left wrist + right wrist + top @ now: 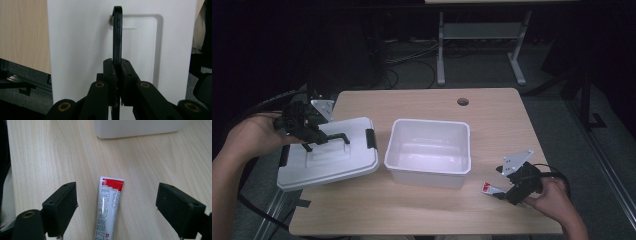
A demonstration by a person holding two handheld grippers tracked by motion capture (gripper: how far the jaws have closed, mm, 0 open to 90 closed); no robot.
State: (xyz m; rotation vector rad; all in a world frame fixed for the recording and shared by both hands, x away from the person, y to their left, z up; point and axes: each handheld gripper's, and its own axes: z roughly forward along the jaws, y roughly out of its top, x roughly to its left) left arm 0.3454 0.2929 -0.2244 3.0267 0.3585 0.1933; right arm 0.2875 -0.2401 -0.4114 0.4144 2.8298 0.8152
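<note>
Lid [329,162]: left of frame; light, stiff; left gripper [117,68] clamped on handle [117,35].
Tube [108,207]: lower right; soft, slippery; right gripper [116,212] fingers apart, astride.
Bin [428,172]: centre of counter [422,210].

The one thing that bears print is the tube [108,207] lying on the worktop [150,165], seen in the right gripper view; a column of grey Chinese characters runs along its white body, too glared and cut off at the bottom edge to be read with certainty; a red stepped block fills one corner near its flat crimped end, with a small mark beside it too small to tell; a small red mark sits low on the tube; in the high view the tube [490,188] shows red and white, its print unreadable.
</note>
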